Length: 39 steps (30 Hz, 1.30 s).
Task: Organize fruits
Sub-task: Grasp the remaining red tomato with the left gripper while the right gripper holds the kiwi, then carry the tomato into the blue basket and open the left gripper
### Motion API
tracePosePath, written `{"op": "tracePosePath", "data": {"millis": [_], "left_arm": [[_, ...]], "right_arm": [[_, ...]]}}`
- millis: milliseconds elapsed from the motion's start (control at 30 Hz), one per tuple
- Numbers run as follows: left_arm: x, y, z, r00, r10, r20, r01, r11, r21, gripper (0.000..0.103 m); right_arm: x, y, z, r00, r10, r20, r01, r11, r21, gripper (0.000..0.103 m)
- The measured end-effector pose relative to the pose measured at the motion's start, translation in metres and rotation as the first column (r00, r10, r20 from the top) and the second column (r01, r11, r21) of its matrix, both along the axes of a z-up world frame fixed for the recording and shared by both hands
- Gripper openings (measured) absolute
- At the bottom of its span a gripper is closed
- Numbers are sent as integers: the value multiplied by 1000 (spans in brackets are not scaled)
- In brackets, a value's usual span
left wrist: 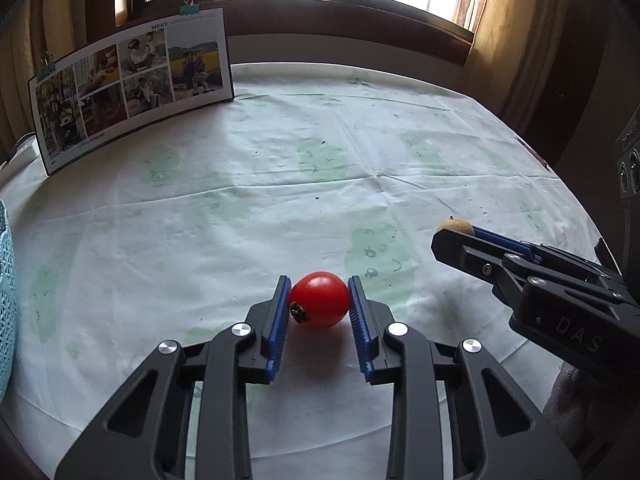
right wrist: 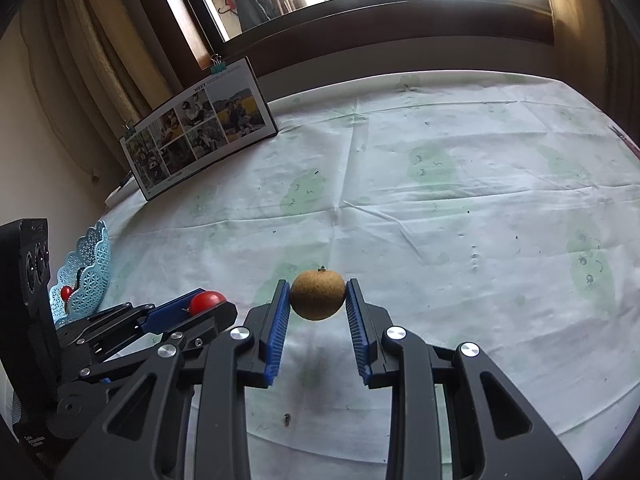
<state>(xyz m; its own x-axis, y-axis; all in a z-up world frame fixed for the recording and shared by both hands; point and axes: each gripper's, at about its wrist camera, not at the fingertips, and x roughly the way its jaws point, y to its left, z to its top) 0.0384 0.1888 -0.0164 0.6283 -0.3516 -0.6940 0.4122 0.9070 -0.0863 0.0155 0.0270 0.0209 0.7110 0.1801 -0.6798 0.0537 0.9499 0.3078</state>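
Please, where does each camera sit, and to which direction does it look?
Left wrist: sits on the left gripper, looks forward across the table toward the window; its jaws hold a red tomato.
Right wrist: sits on the right gripper, same direction; its jaws hold a brown fruit.
Shared: photo board, blue basket, and each other's gripper.

a glossy red tomato is held just above the desk, its dark stem end turned sideways. a rough brown round fruit is held to the tomato's right, its stem nub pointing up. another small red fruit is seen in the blue lattice basket, to the tomato's left.
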Motion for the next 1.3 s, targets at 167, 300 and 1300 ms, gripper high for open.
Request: {"op": "tracePosePath", "data": {"millis": [167,300,1300], "left_arm": [[-8,5,8,999,30,40,-30,1000,1,30],[-13,13,18,994,68,80,-68,998,-3,30],[-46,203,67,774,577,261,-563,816,-133,30]], "right_arm": [[0,0,0,1000,0,1,0,1000,2,29],[0,1,0,1000,-1,6,1,1000,-2,29],[9,50,21,997,69,32,-66,992,-107,29]]}}
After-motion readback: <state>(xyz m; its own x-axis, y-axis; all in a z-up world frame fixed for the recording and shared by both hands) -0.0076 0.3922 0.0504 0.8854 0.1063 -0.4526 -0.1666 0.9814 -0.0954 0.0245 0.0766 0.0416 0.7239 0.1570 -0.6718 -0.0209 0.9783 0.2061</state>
